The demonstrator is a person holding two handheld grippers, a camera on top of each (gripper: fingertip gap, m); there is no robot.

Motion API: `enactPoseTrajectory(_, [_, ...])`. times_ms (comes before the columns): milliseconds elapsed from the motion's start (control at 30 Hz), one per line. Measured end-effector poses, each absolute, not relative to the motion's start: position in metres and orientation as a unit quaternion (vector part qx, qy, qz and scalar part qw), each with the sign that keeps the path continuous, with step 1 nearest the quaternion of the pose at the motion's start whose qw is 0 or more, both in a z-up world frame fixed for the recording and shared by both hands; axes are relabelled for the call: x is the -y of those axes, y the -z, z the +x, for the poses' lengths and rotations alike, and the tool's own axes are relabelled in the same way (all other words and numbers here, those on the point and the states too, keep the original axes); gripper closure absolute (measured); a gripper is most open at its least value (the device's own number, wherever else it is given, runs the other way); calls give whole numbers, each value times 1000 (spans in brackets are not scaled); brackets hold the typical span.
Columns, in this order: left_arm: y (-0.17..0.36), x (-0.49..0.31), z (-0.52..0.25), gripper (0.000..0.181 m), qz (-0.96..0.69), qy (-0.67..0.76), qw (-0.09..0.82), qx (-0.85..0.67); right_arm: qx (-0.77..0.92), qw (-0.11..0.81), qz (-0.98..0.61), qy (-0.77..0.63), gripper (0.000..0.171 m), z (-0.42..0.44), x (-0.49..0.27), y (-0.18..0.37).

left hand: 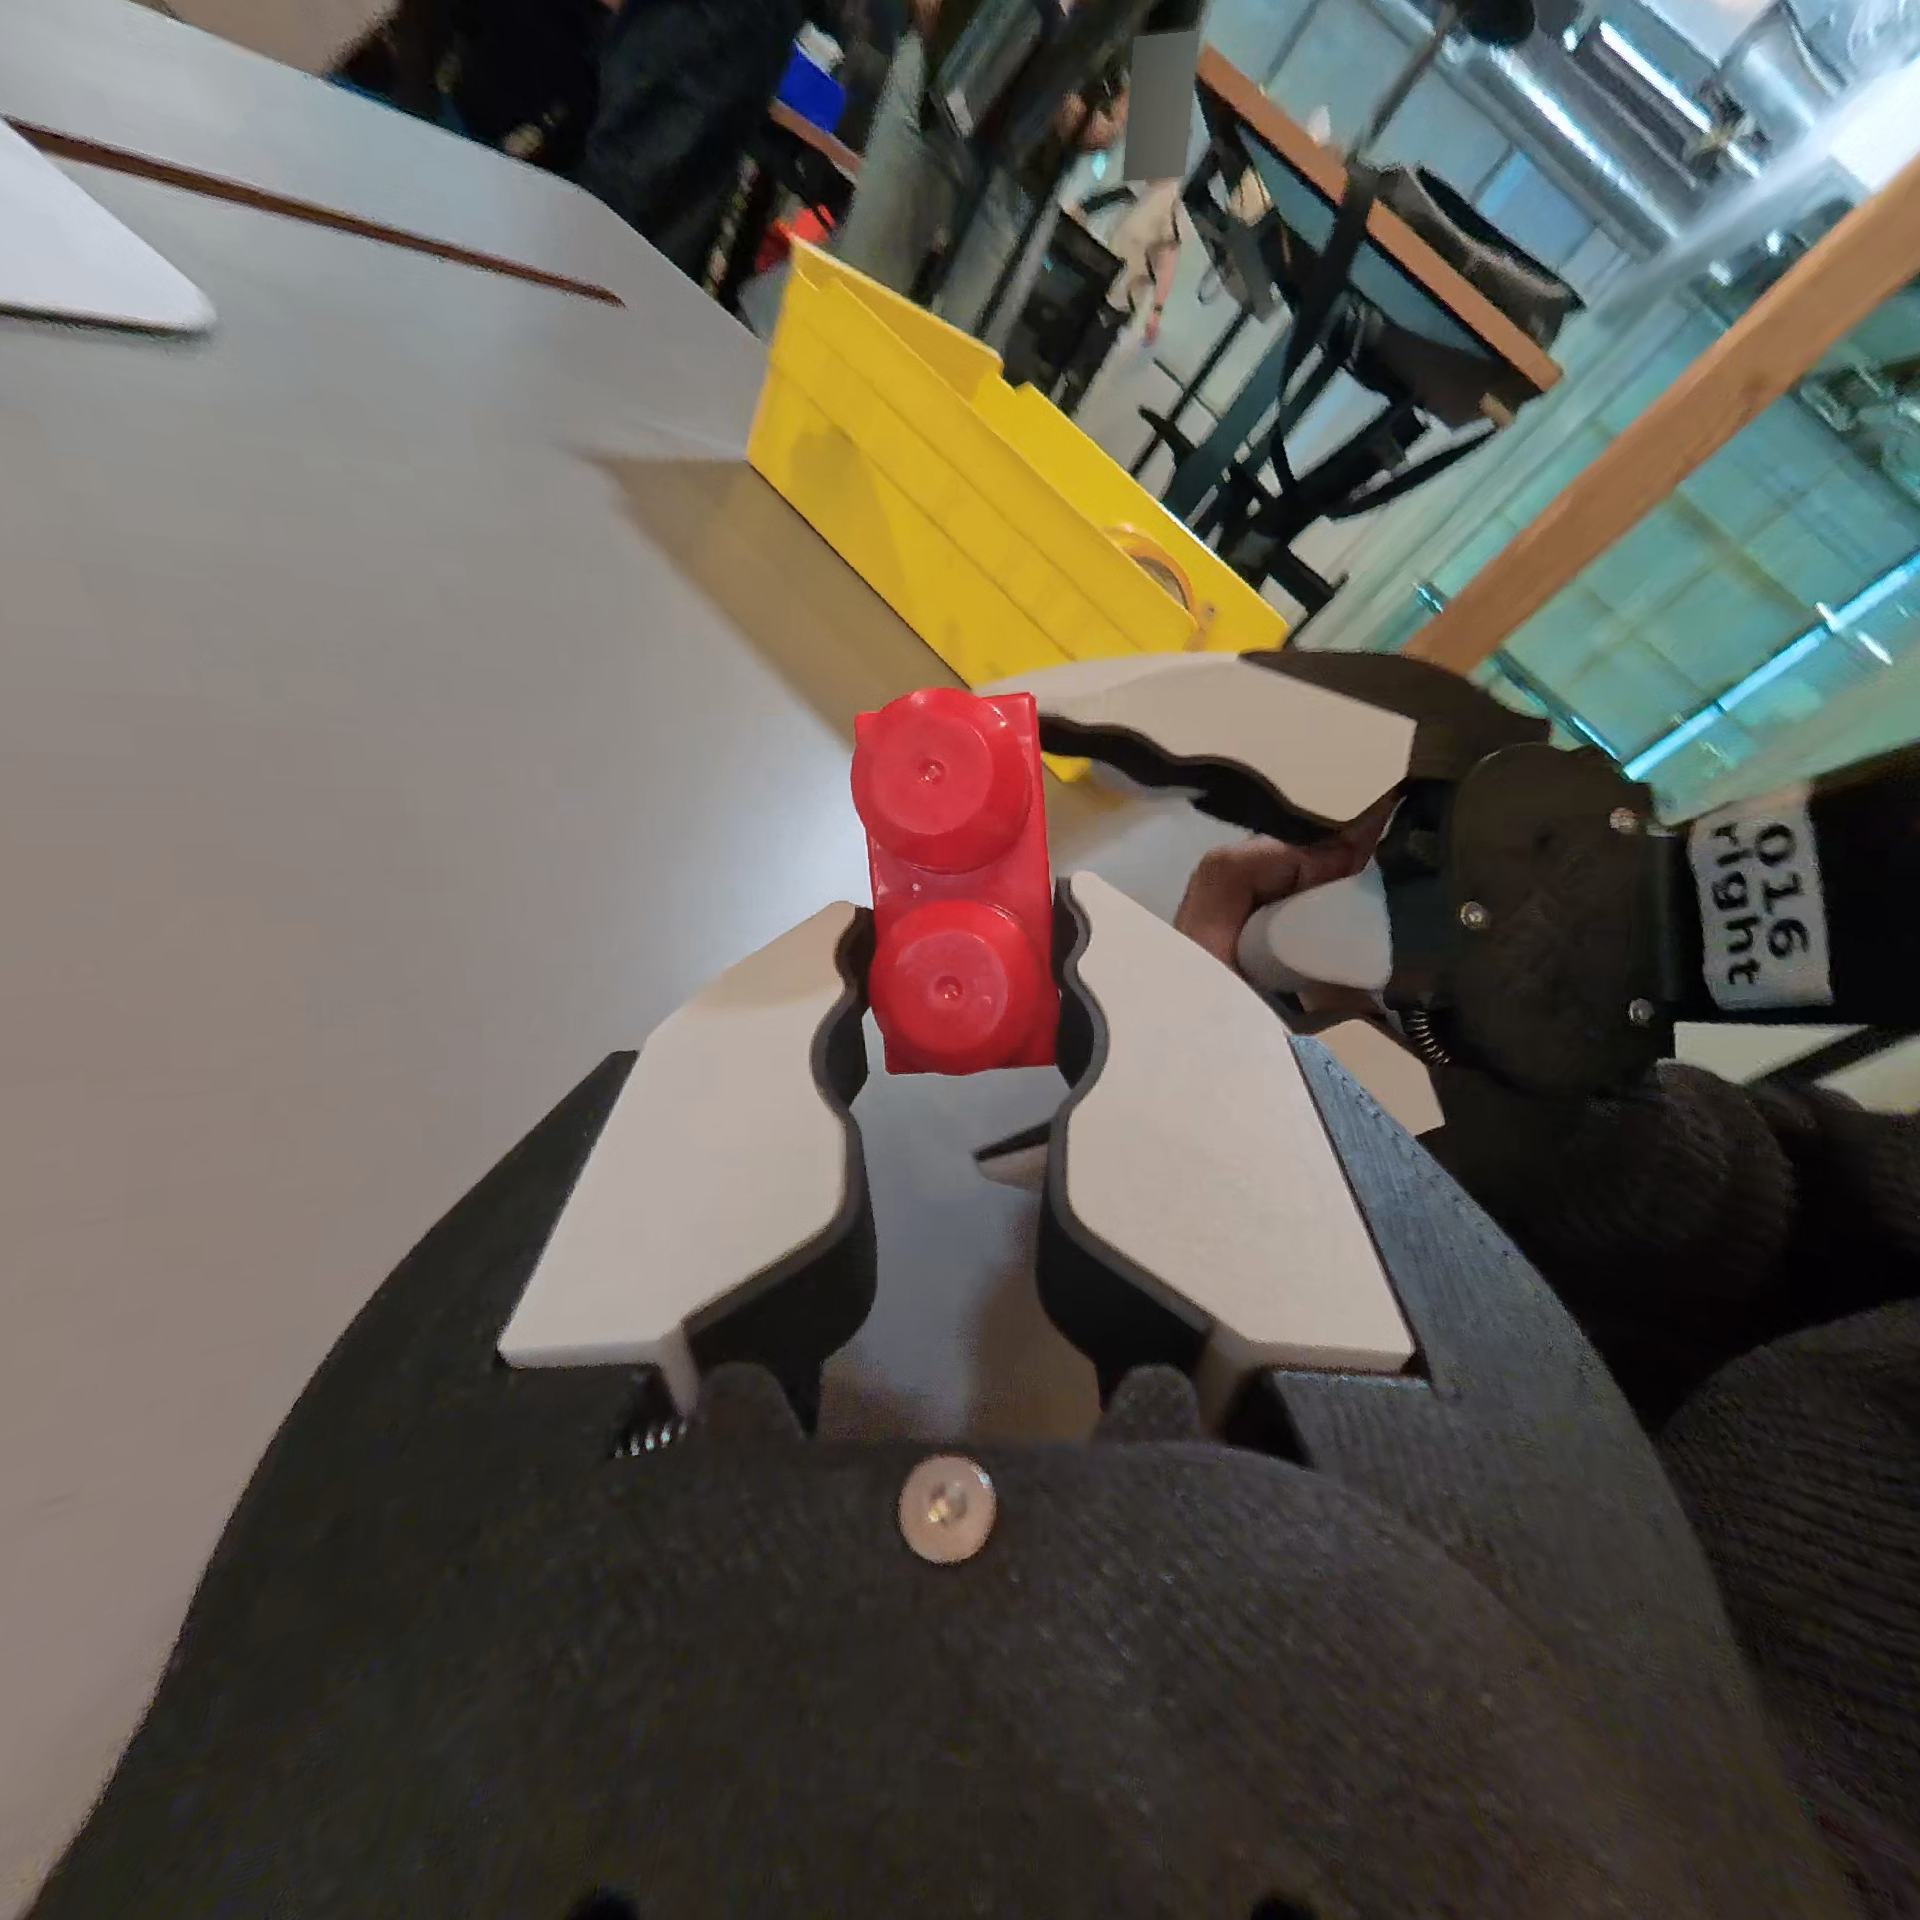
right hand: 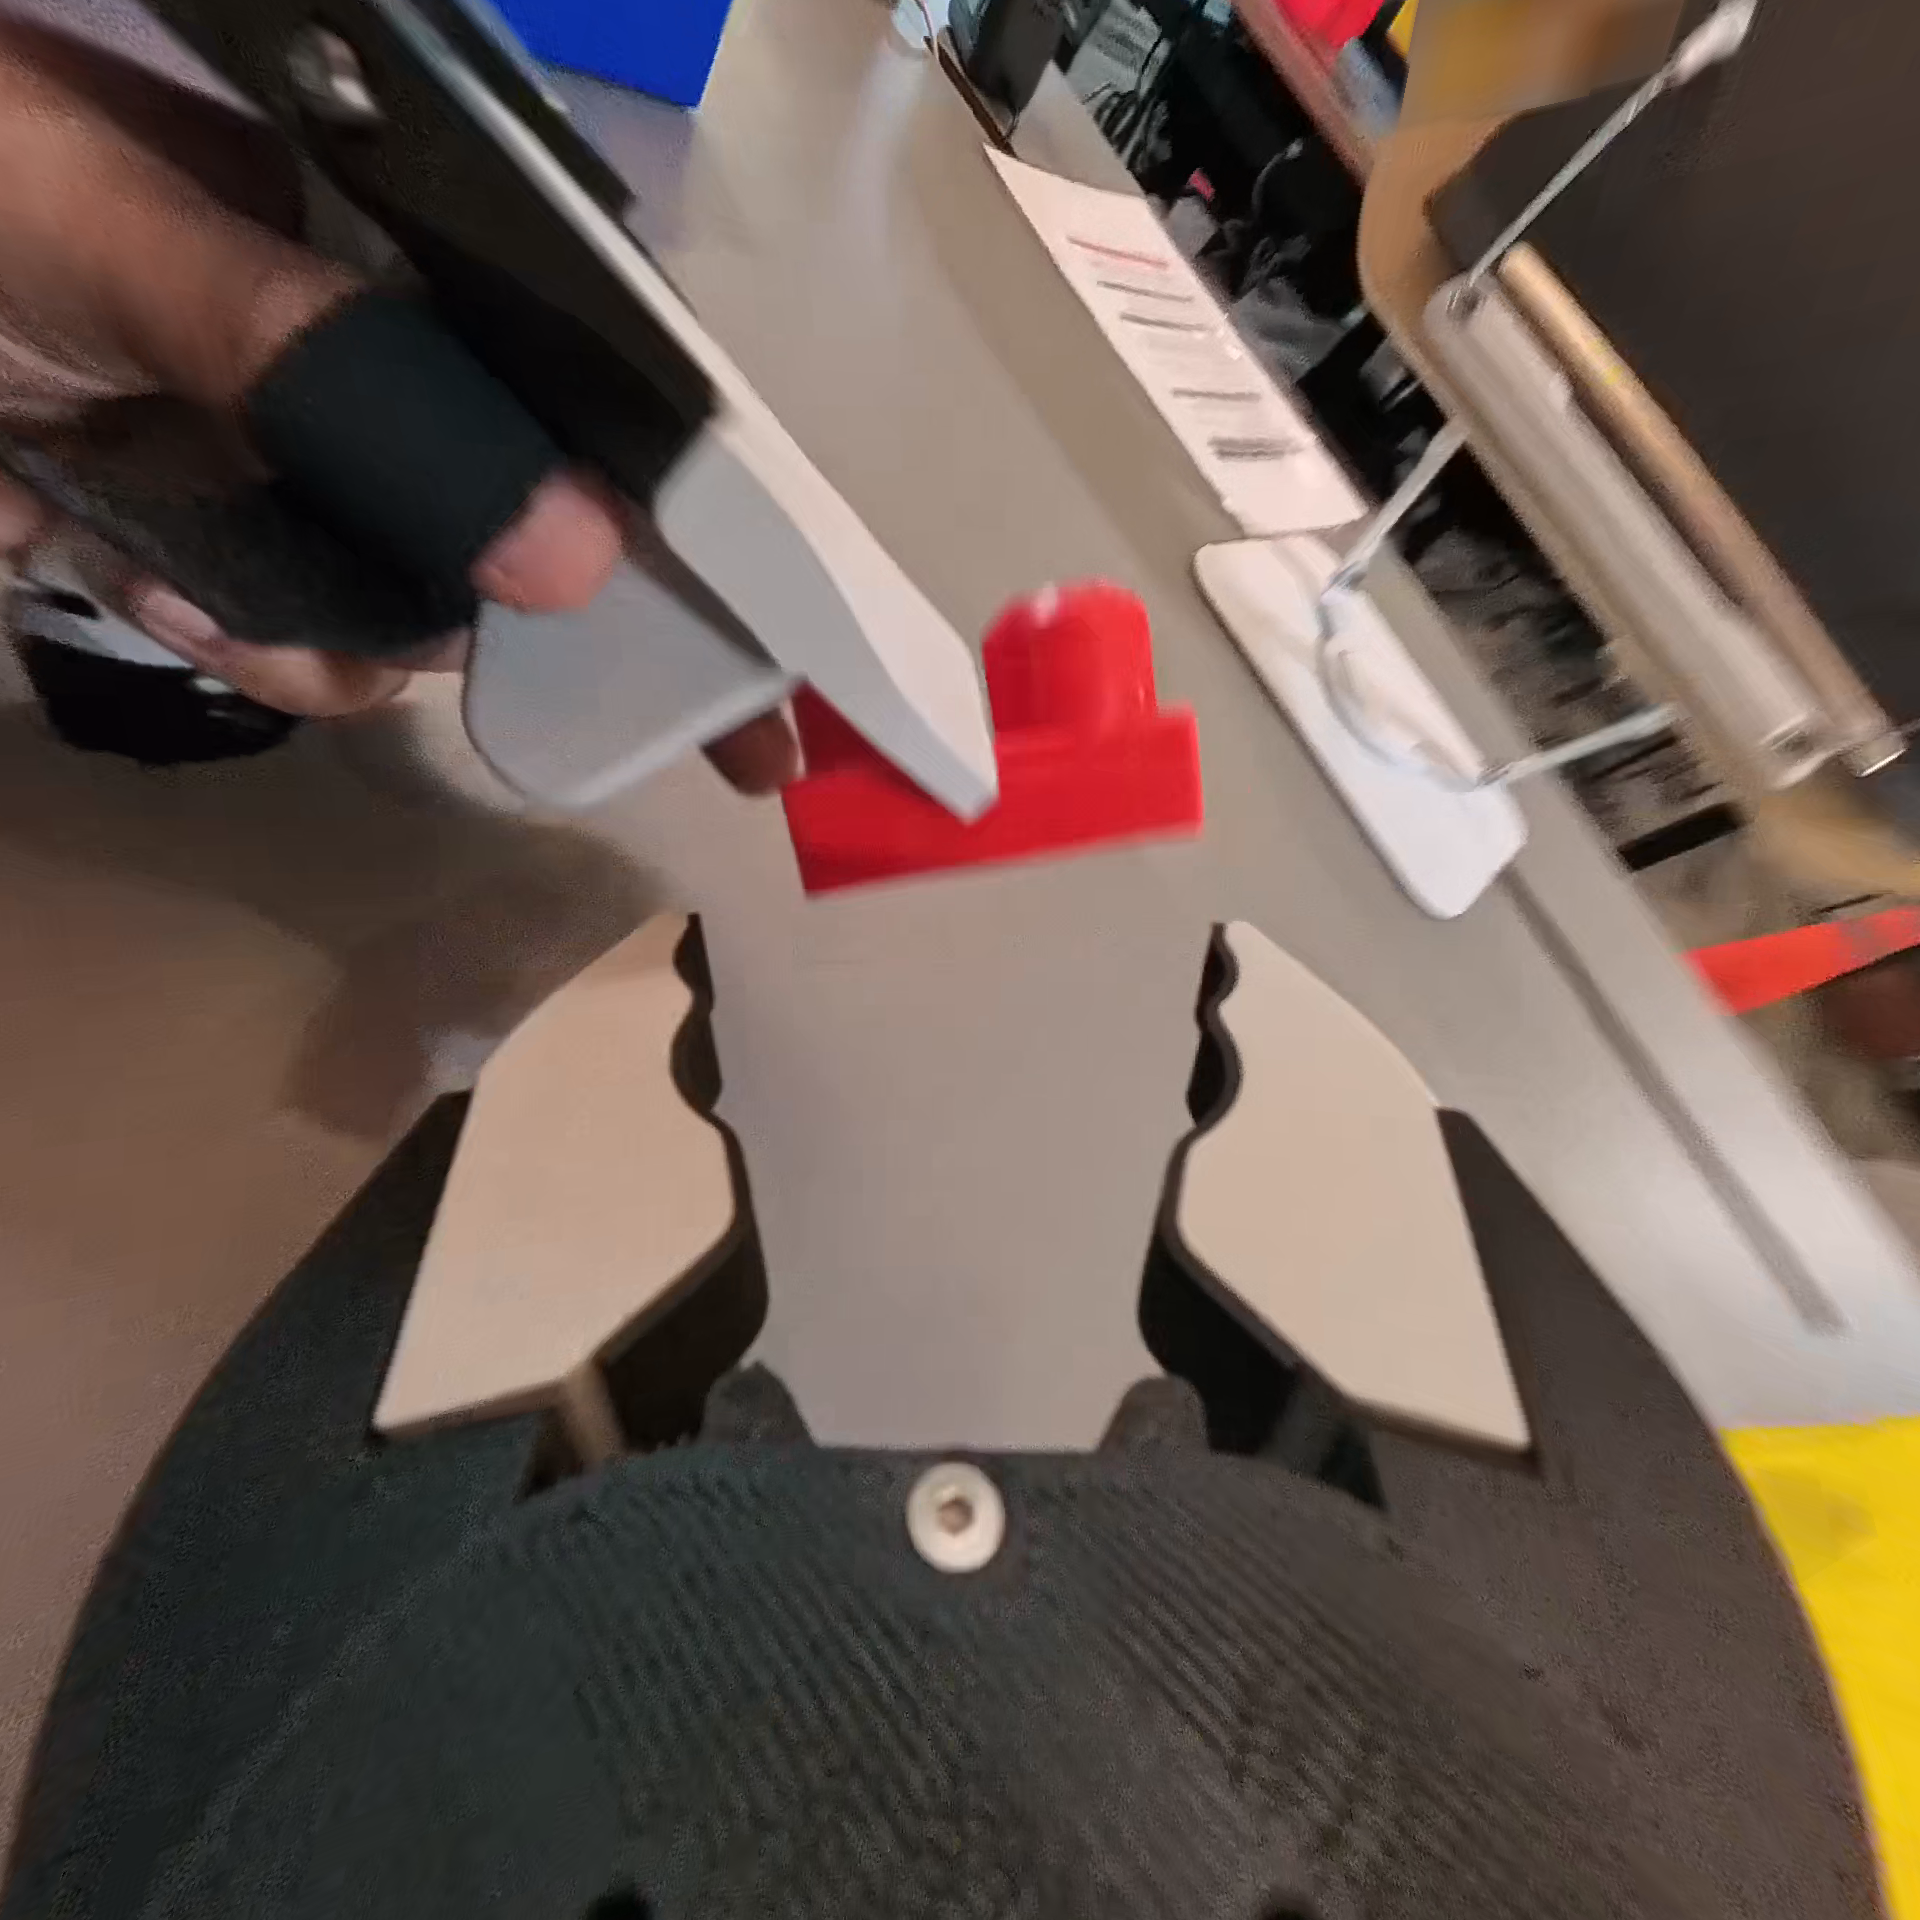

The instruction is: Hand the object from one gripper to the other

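A red two-stud brick (left hand: 961, 883) is clamped at its lower end in my left gripper (left hand: 961, 906), studs facing the camera, above the grey table (left hand: 312, 727). My right gripper (left hand: 1049, 743) comes in from the right, its fingertips close beside the brick's upper end. In the right wrist view my right gripper (right hand: 956, 935) is open and empty. The brick (right hand: 1081, 790) lies crosswise just beyond its fingertips, apart from them. My left gripper (right hand: 935, 769) holds it from the upper left, with a gloved hand behind.
A yellow bin (left hand: 987, 468) stands on the table behind the brick; it also shows in the right wrist view (right hand: 1839, 1558). A printed sheet (right hand: 1174, 343) and a white flat stand base (right hand: 1371, 727) lie at the table's far right. Chairs and desks stand beyond. Left and right tips are no more than a few centimetres apart.
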State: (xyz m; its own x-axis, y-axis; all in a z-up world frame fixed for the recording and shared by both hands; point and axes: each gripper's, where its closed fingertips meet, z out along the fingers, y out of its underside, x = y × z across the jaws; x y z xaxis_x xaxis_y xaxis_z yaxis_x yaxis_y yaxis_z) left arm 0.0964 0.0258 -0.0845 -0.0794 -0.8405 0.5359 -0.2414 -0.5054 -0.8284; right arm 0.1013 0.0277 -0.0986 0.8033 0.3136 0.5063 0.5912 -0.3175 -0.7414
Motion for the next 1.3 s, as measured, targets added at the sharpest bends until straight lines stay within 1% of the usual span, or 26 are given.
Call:
enactPoseTrajectory(67, [78, -43, 92, 147, -633, 593, 281, -410, 238, 521, -817, 63, 79, 109, -29, 100])
enactPoseTrajectory(133, [73, -53, 88, 146, -624, 587, 304, -416, 190, 539, -821, -4, 84, 117, -29, 96])
enactPoseTrajectory(267, [80, -47, 85, 147, -584, 522, 348, -516, 102, 581, -795, -144, 98, 126, -26, 72])
enactPoseTrajectory(367, [92, -33, 87, 148, -545, 459, 376, -593, 59, 595, -770, -223, 105, 127, -22, 57])
enactPoseTrajectory(500, [106, -20, 90, 148, -514, 402, 391, -649, 64, 560, -783, -265, 118, 118, -20, 67])
enactPoseTrajectory(600, [111, -24, 90, 148, -509, 361, 411, -664, 60, 528, -792, -302, 116, 107, -19, 76])
enactPoseTrajectory(667, [110, -28, 90, 148, -501, 338, 435, -668, 47, 512, -793, -326, 111, 103, -20, 81])
enactPoseTrajectory(733, [108, -30, 91, 148, -484, 305, 466, -675, 28, 503, -789, -352, 111, 102, -21, 83])
enactPoseTrajectory(833, [105, -28, 92, 148, -446, 253, 508, -692, 4, 488, -781, -389, 115, 101, -20, 84])
enactPoseTrajectory(967, [103, -17, 95, 148, -418, 246, 524, -700, 8, 462, -786, -410, 126, 95, -18, 90])
enactPoseTrajectory(1133, [101, -16, 95, 148, -415, 265, 528, -692, -2, 467, -780, -416, 127, 96, -18, 84])
enactPoseTrajectory(1167, [100, -14, 95, 143, -416, 276, 528, -687, -5, 473, -774, -421, 127, 98, -18, 81])
enactPoseTrajectory(1200, [99, -15, 96, 133, -423, 286, 527, -679, -11, 480, -767, -426, 127, 101, -18, 77])
enactPoseTrajectory(1300, [97, -21, 98, 108, -456, 311, 518, -653, -26, 513, -739, -435, 127, 113, -18, 61])
